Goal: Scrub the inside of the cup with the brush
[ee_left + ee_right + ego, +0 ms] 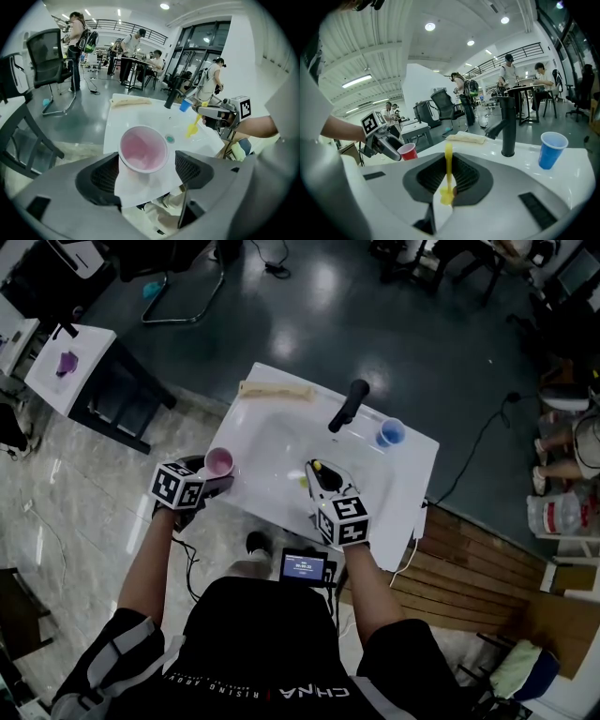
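The red cup (143, 149) was seen standing upright on the near left corner of the white sink (281, 442), set between the jaws of the left gripper (147, 160). Those jaws were spread wide and not clamped: the right pad was held clear of the rim, while the left pad sat just beside it. The right gripper (449, 182) was closed on the handle of the yellow brush (448, 161), whose head was pointed forward over the basin, well apart from the cup.

No scrubbing could yet be judged to be under way. For the step to be done well, the cup would probably need to be pinched firmly across its wall before the brush was entered, since a light cup left loose was likely to be spun or tipped by the bristles. The brush would best be brought in along the cup's open mouth and worked round the inner wall.

The cup was placed close to the sink's left edge, beyond which only floor was seen, so a push to the left was to be avoided. Free room was offered by the basin between the two grippers. The black faucet (348, 405) and a blue cup (390, 433) were kept to the far right, a beige cloth (275, 390) to the far edge.
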The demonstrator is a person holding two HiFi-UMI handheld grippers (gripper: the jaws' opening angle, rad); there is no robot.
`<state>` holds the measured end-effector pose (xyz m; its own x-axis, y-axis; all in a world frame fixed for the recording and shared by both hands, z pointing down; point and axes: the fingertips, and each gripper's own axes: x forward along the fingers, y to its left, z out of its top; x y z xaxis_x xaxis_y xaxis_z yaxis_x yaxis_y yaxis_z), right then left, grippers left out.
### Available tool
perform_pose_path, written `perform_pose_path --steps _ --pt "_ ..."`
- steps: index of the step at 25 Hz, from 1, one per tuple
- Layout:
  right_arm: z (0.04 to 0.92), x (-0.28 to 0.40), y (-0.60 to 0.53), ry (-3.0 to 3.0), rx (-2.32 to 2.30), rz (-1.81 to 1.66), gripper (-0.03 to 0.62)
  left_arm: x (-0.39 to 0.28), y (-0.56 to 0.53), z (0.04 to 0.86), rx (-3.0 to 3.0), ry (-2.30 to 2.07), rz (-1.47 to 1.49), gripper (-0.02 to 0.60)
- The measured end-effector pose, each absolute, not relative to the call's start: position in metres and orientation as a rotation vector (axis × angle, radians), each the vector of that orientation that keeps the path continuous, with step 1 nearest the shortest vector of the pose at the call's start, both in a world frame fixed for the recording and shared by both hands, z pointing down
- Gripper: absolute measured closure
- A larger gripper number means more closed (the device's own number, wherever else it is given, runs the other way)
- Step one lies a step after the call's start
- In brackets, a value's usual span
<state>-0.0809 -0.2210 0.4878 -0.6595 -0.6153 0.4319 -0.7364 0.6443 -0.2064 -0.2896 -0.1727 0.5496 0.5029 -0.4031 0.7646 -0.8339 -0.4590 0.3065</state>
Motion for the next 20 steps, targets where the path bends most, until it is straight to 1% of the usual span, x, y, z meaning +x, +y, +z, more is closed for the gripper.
perform_pose_path --steps 7,11,15,16,17,20 --pt "0.487 -0.077 -0.216 -2.559 1.06 0.525 0.556 -0.297 -0.164 0.544 2.051 -1.077 0.772 0.215" --pt "0.482 -0.07 -0.21 -2.578 1.043 0.515 0.556 -0.307 -0.155 0.529 2.052 -1.205 0.717 0.215" --pt "0.476 -0.059 -0.202 -2.598 1.023 0.495 0.554 -0.313 -0.143 0.5 2.057 -1.35 0.486 0.218" --pt "0.474 -0.055 -0.199 -2.603 1.017 0.49 0.555 -0.311 -0.138 0.493 2.057 -1.373 0.427 0.229" --pt "0.473 -0.051 -0.196 -2.608 1.009 0.486 0.556 -0.309 -0.133 0.488 2.06 -1.395 0.377 0.273" --pt "0.471 -0.037 -0.186 -2.619 0.995 0.48 0.556 -0.292 -0.115 0.479 2.088 -1.419 0.283 0.322"
